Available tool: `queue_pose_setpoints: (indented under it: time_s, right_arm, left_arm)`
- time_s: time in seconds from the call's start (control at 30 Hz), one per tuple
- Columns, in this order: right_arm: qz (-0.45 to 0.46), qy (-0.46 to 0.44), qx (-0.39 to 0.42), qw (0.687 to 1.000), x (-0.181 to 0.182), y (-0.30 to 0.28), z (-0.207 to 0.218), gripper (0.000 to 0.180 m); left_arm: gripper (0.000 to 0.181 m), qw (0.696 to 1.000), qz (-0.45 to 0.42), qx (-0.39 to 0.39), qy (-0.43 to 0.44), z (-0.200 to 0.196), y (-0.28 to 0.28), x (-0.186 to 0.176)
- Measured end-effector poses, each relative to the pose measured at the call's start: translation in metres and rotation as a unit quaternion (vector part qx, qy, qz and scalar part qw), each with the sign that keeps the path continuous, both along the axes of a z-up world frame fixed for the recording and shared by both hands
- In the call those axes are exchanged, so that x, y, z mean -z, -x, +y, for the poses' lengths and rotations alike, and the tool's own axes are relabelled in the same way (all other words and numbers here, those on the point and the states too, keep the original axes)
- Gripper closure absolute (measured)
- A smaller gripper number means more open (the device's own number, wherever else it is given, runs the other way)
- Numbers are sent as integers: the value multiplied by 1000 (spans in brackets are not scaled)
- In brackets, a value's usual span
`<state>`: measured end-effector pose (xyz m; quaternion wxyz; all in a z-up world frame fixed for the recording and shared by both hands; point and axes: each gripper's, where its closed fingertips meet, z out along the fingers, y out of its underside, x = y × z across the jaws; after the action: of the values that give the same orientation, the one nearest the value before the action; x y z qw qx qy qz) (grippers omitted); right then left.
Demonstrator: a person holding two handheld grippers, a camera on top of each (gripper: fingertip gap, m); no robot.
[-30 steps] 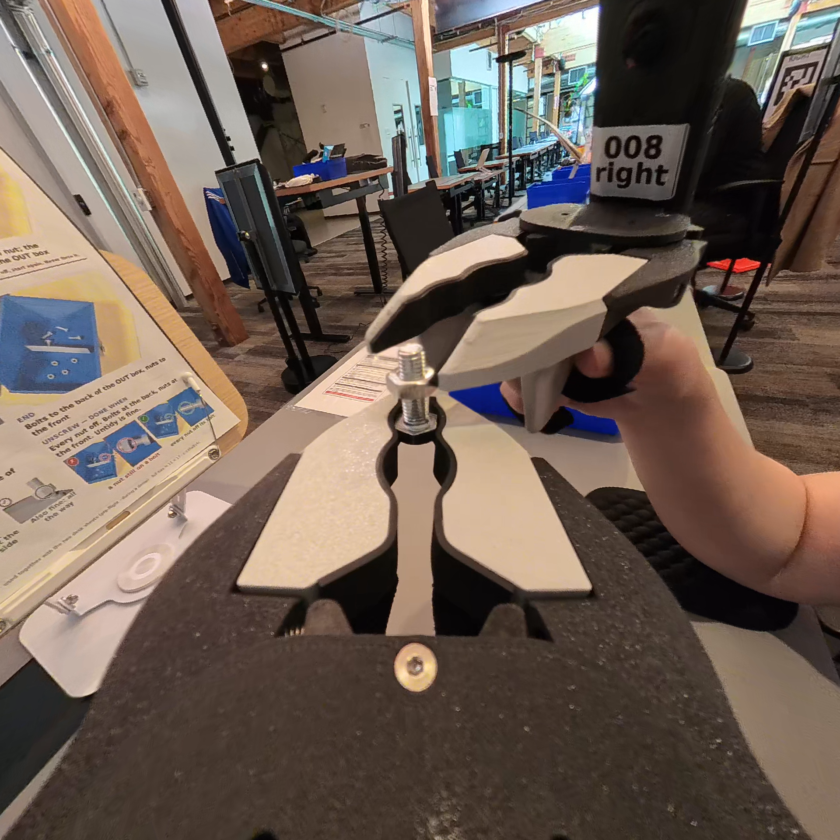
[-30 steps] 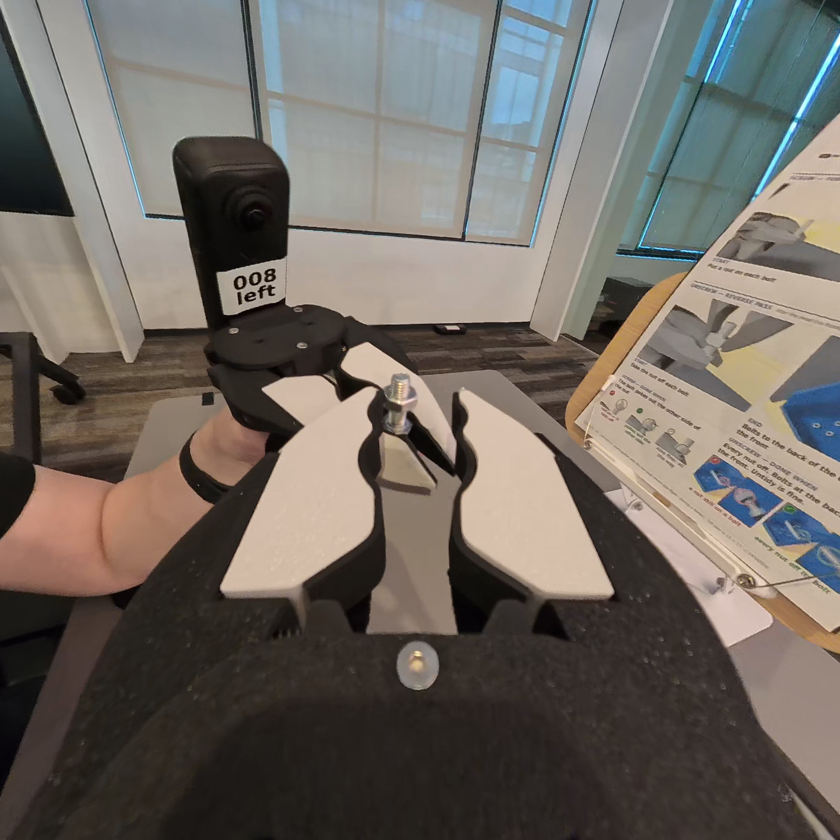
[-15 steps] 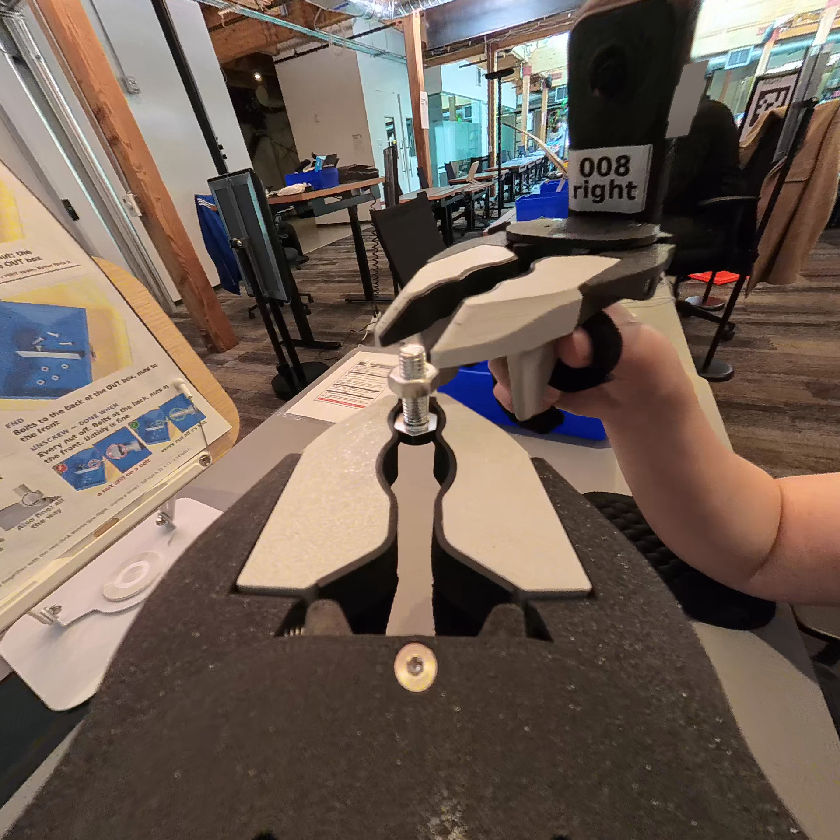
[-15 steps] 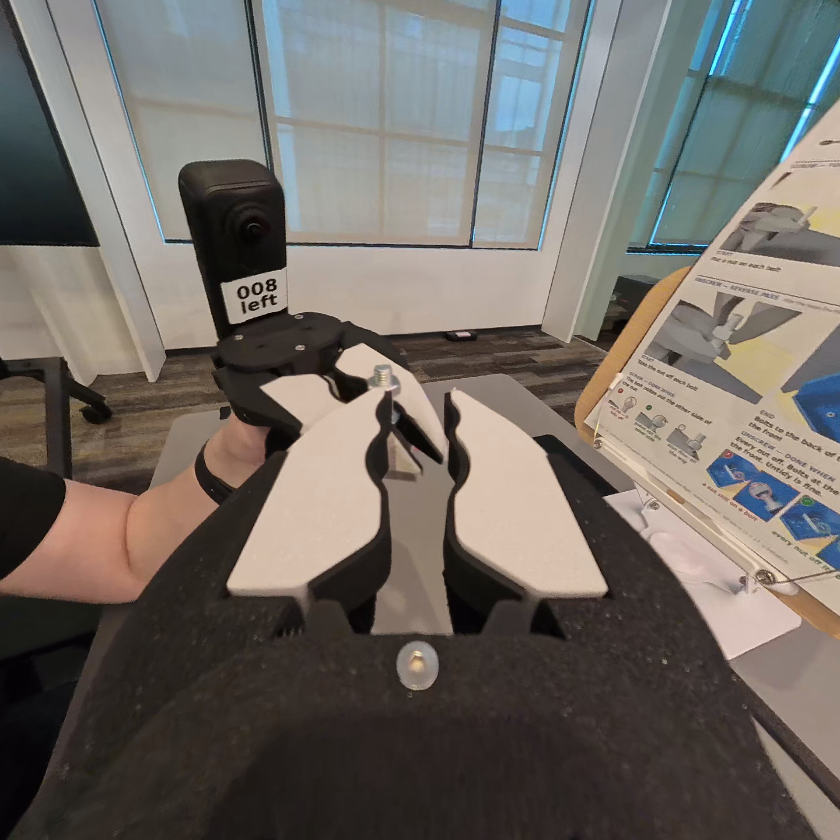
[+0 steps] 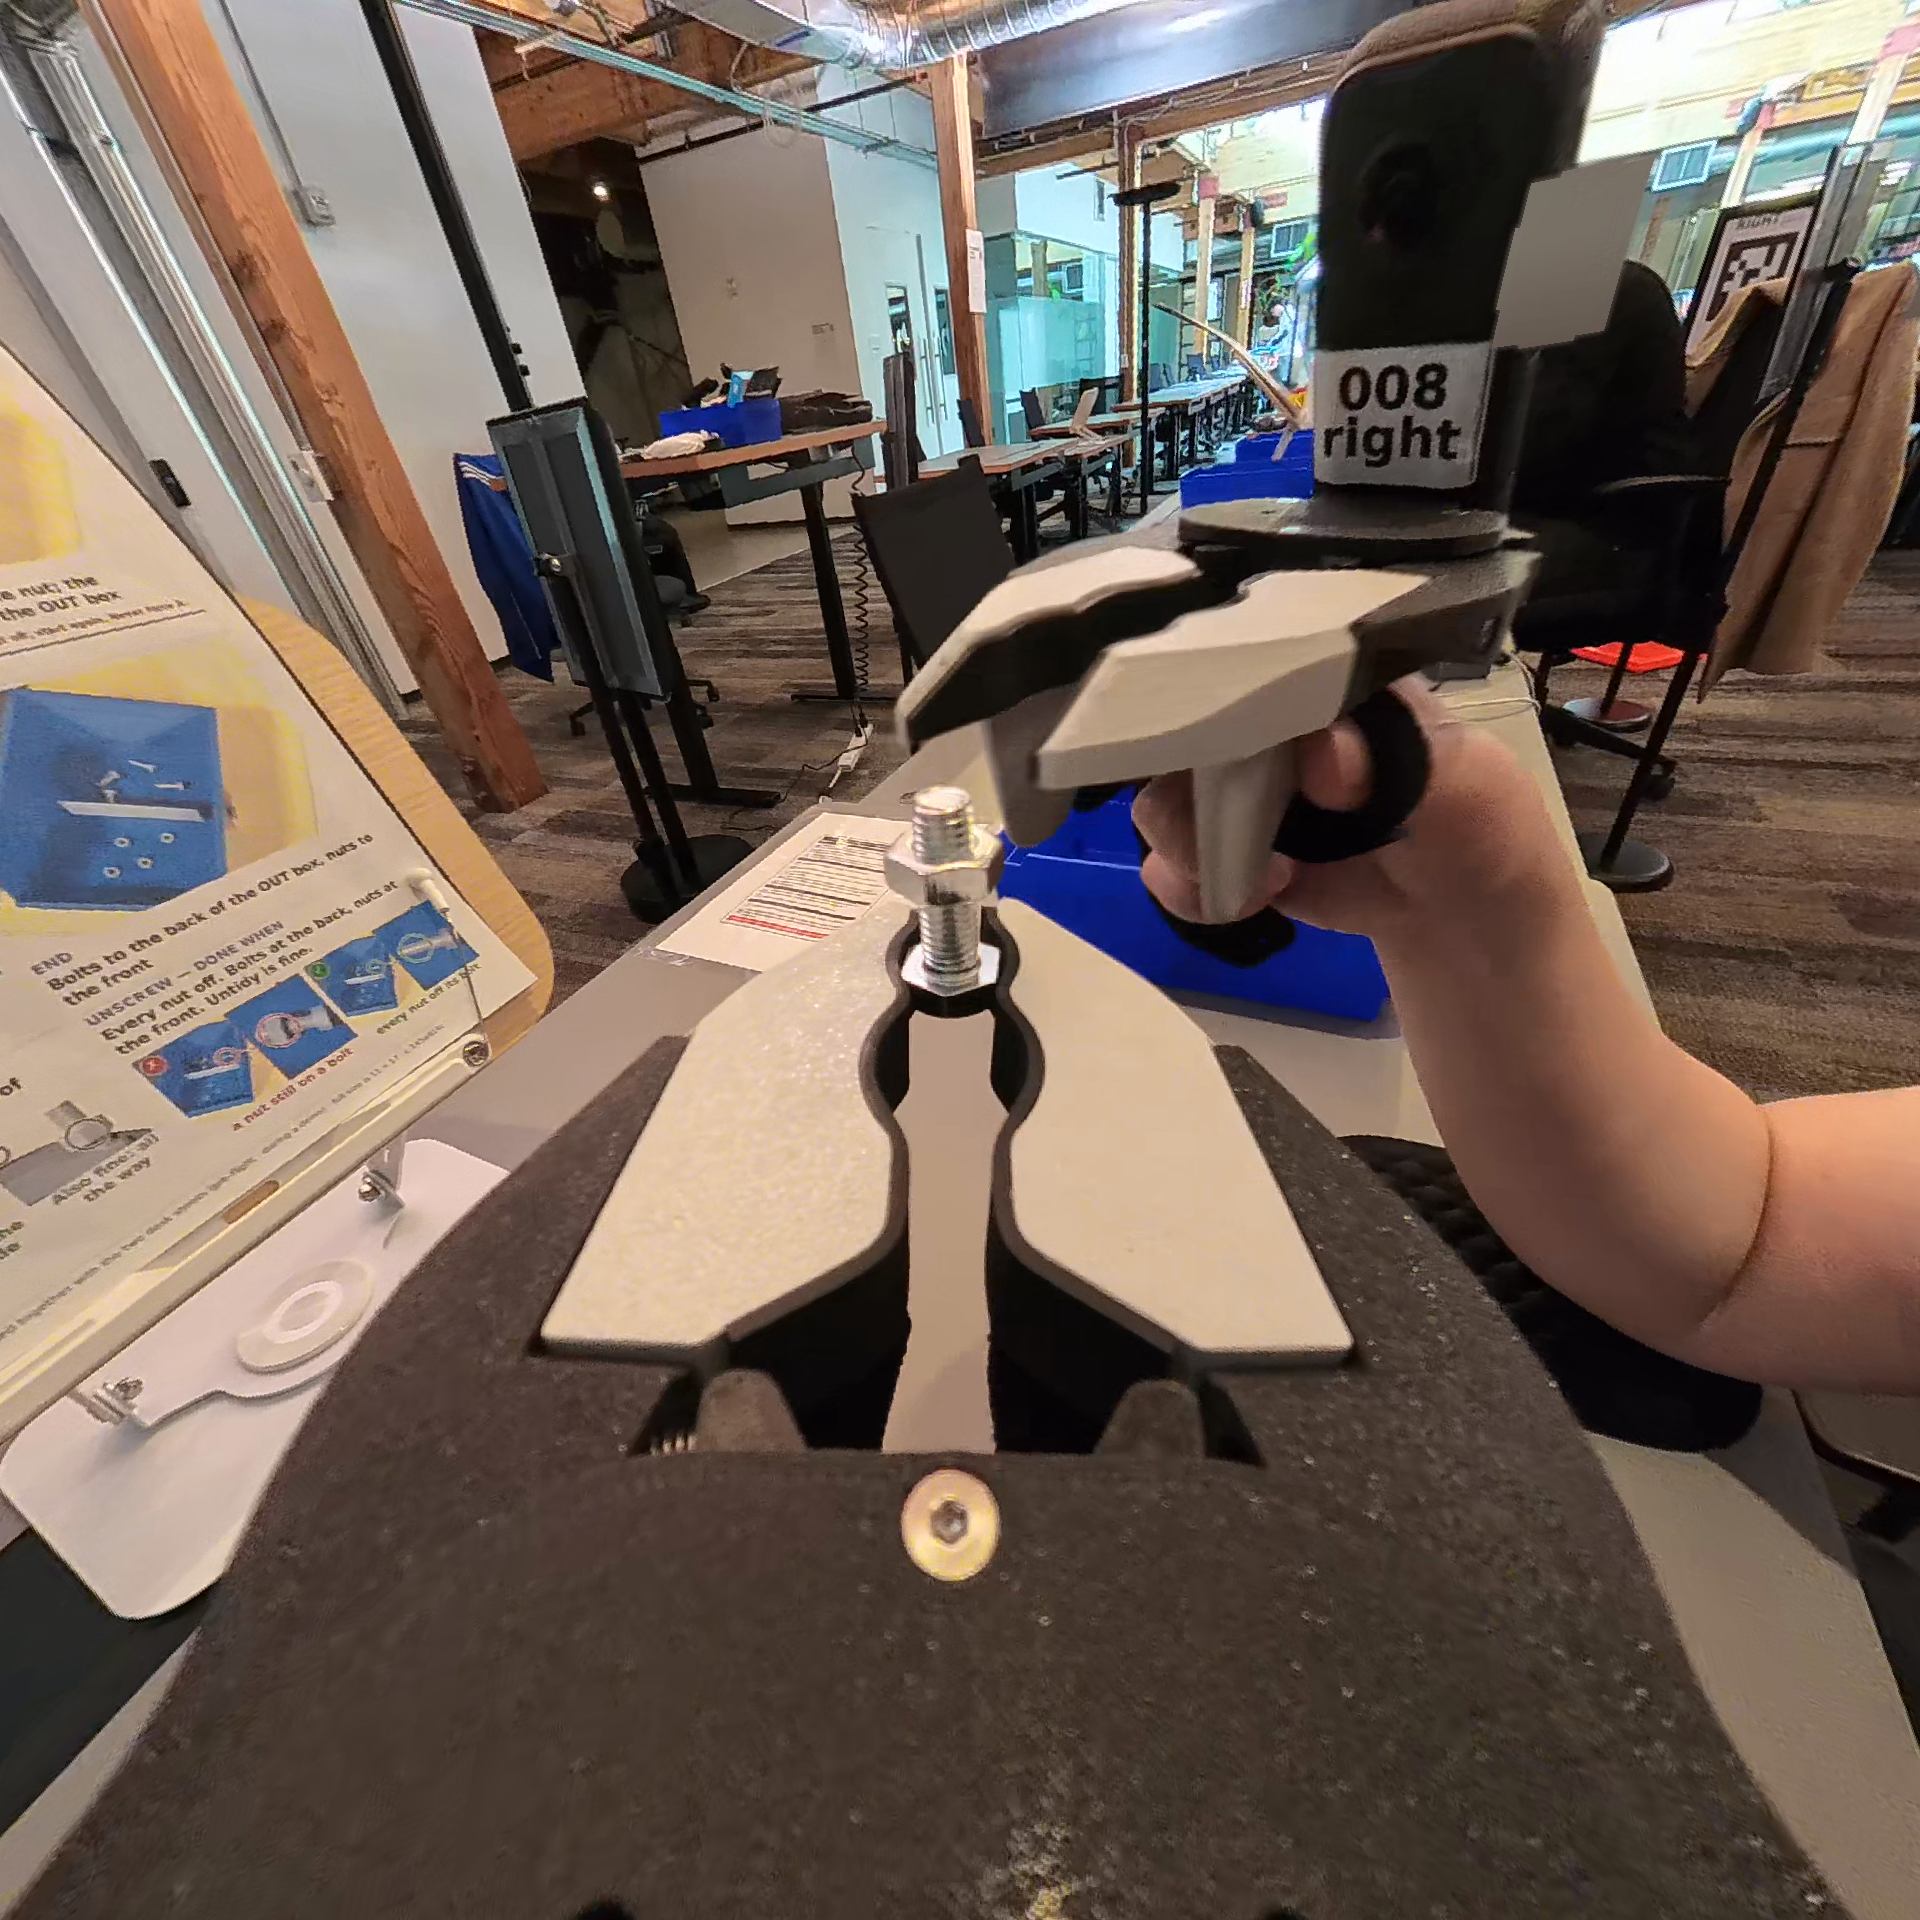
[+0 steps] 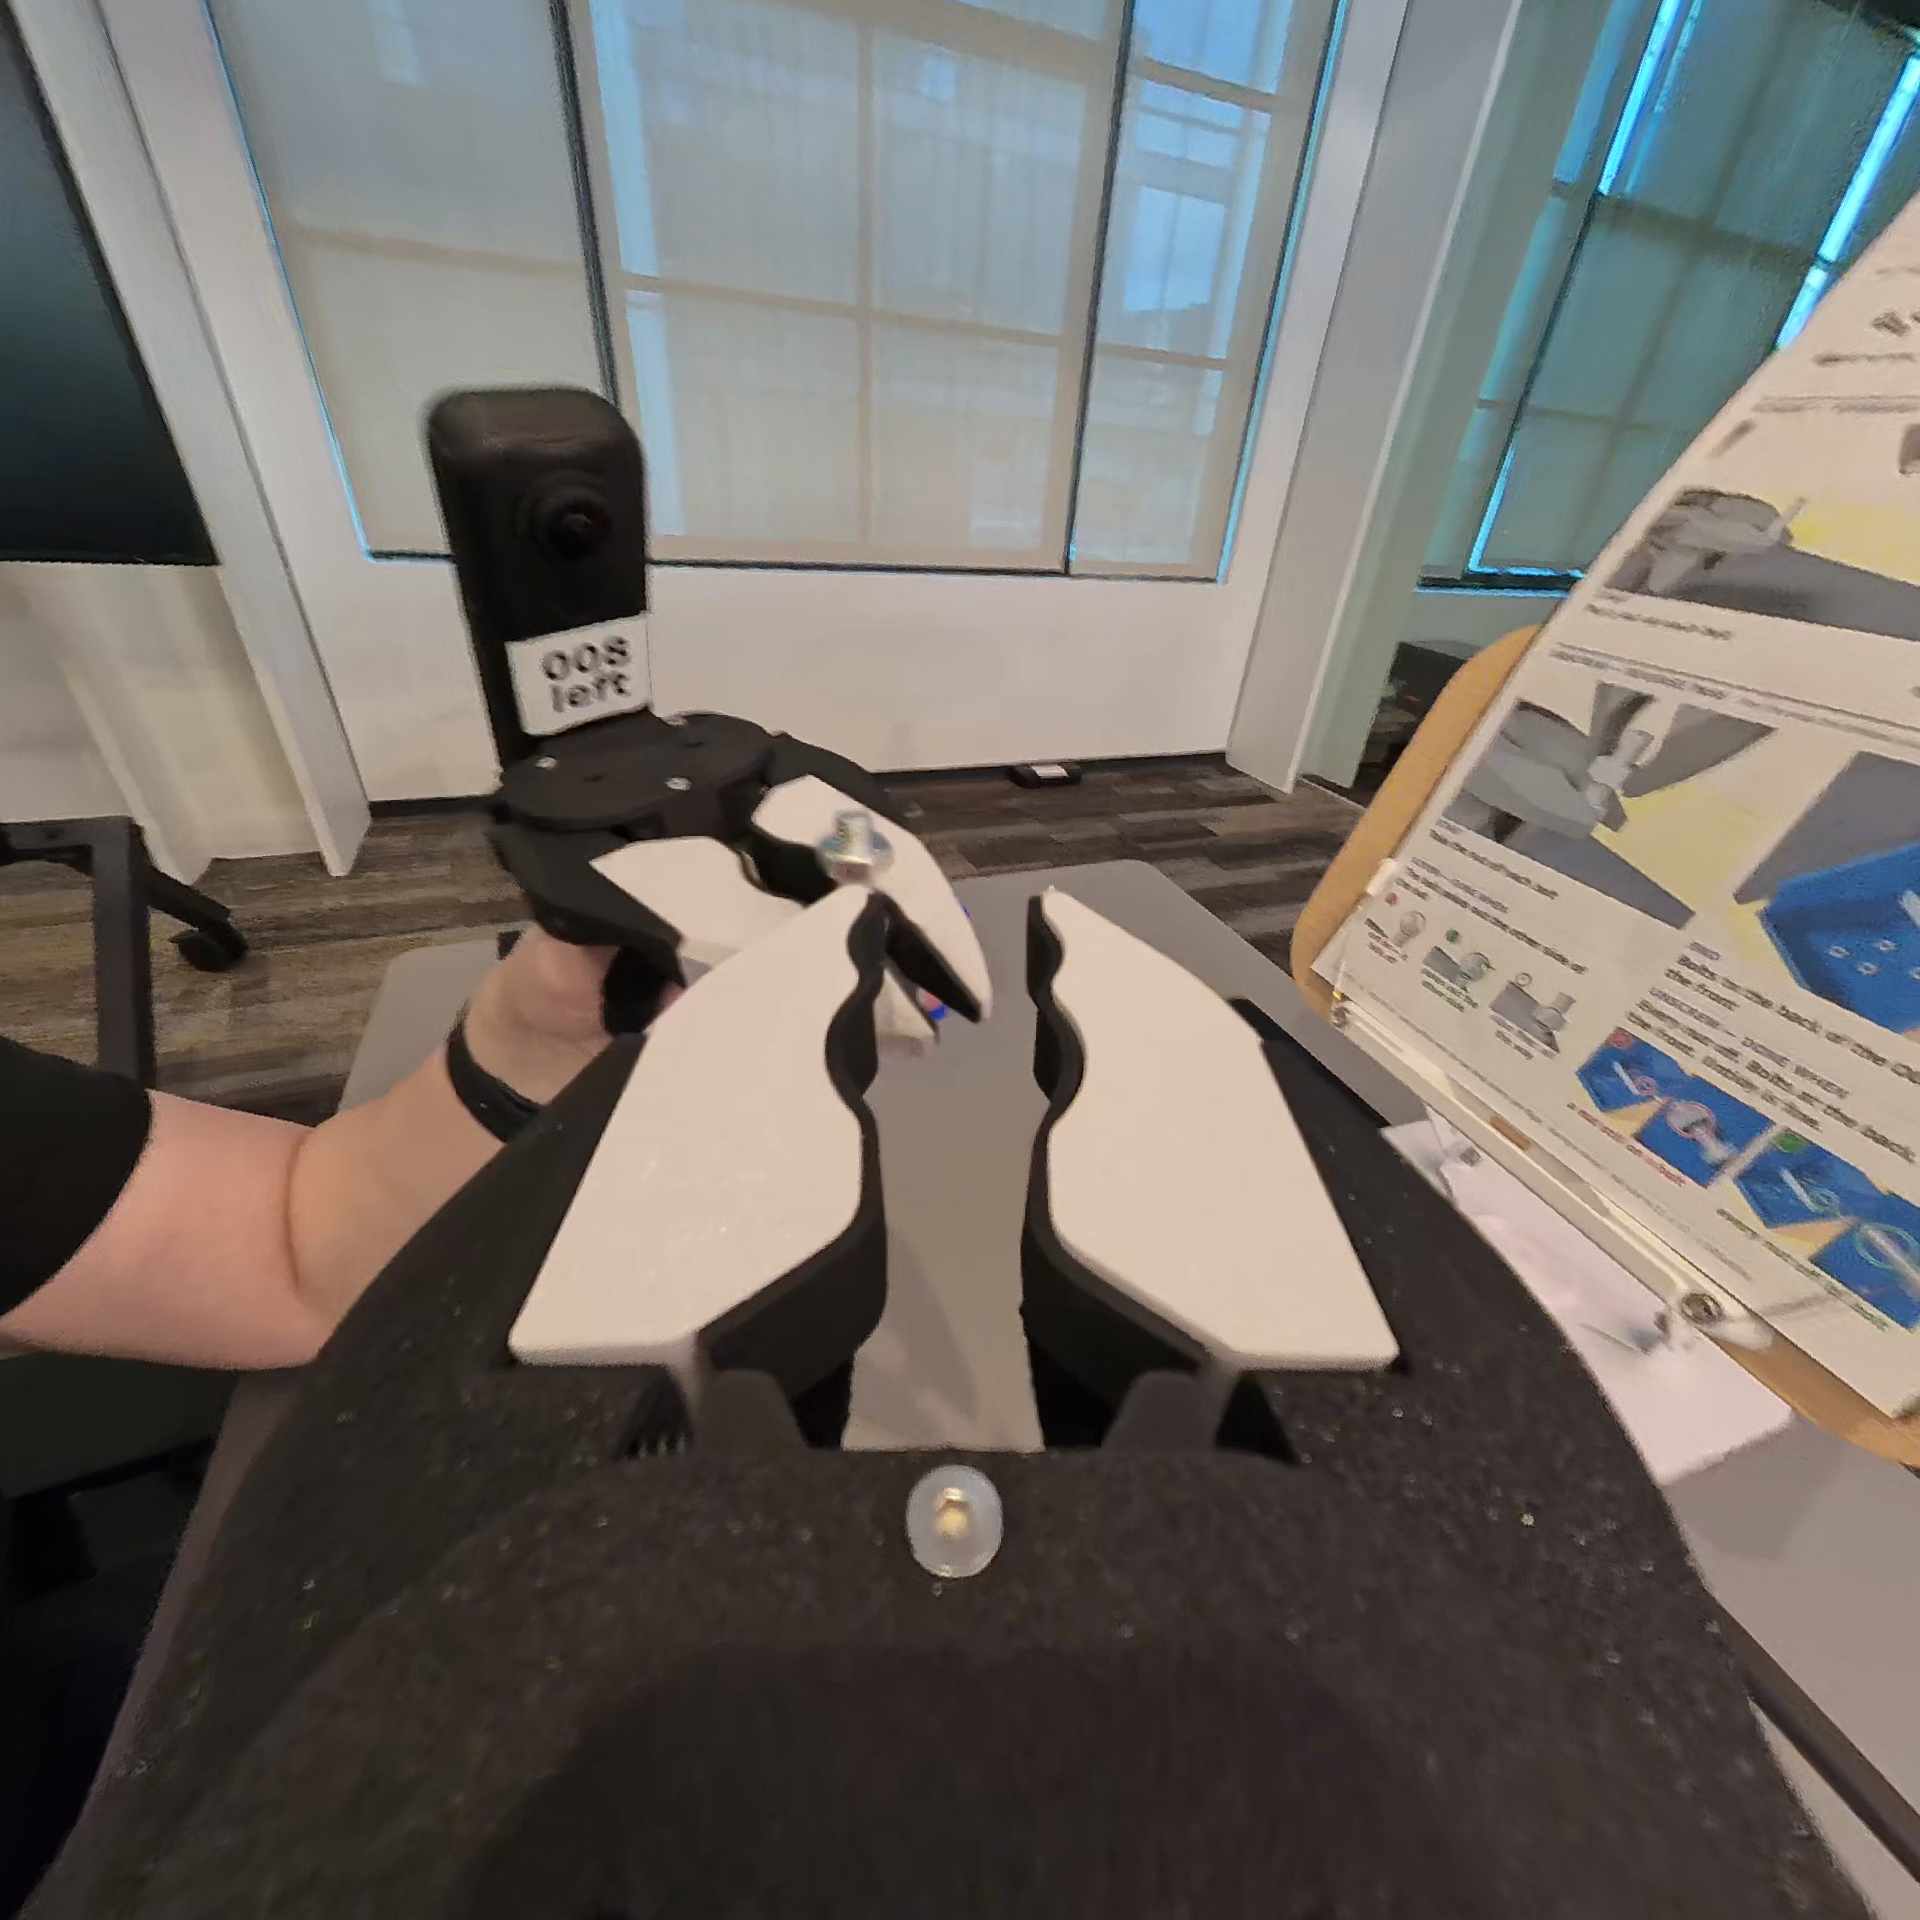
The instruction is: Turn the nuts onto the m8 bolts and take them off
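Note:
My left gripper point(image 5: 948, 966) is shut on a silver M8 bolt point(image 5: 940, 940) and holds it upright by the head. A hex nut point(image 5: 943, 873) sits on the thread near the top. My right gripper point(image 5: 977, 758) hangs above and to the right of the nut, apart from it. In the right wrist view my right gripper point(image 6: 951, 914) is open and empty. The left gripper point(image 6: 904, 966) with the bolt point(image 6: 847, 847) is just beyond its left finger.
A slanted instruction board point(image 5: 208, 935) stands on the left, and shows on the right in the right wrist view point(image 6: 1662, 935). A blue bin point(image 5: 1195, 935) sits behind the grippers on the grey table point(image 5: 582, 1049). A white base plate point(image 5: 156, 1455) lies under the board. Left and right tips are no more than a few centimetres apart.
My right gripper was at the nut a second ago. It has opened wider and drawn back, up and away from the bolt. My left gripper still holds the bolt.

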<state>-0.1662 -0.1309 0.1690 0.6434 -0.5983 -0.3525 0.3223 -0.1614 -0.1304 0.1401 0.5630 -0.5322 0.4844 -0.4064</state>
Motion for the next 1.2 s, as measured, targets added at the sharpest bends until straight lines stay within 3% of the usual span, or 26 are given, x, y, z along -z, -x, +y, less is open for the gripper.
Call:
queue_pose_setpoints:
  time_s: [0.1,0.3,0.83,1.0,1.07,1.2]
  right_arm:
    - [13,-13,-31,999,-6,15,-12,153]
    - [-28,-9,-13,999,7,16,-3,144]
    - [-11,10,-25,1000,3,-3,-5,147]
    - [-3,-3,-65,998,0,13,-15,147]
    - [-24,-10,-37,999,5,10,-6,142]
    - [-1,1,-19,1000,3,-6,4,150]
  left_arm:
    - [171,1000,2,3,0,-2,-2,0]
    - [170,1000,8,7,-8,-10,-10,3]
    - [171,1000,9,5,-10,-12,-13,4]
    - [171,1000,8,9,-7,-12,-14,4]
    - [171,1000,9,13,-6,-13,-14,4]
    - [171,1000,3,22,7,-12,-10,2]
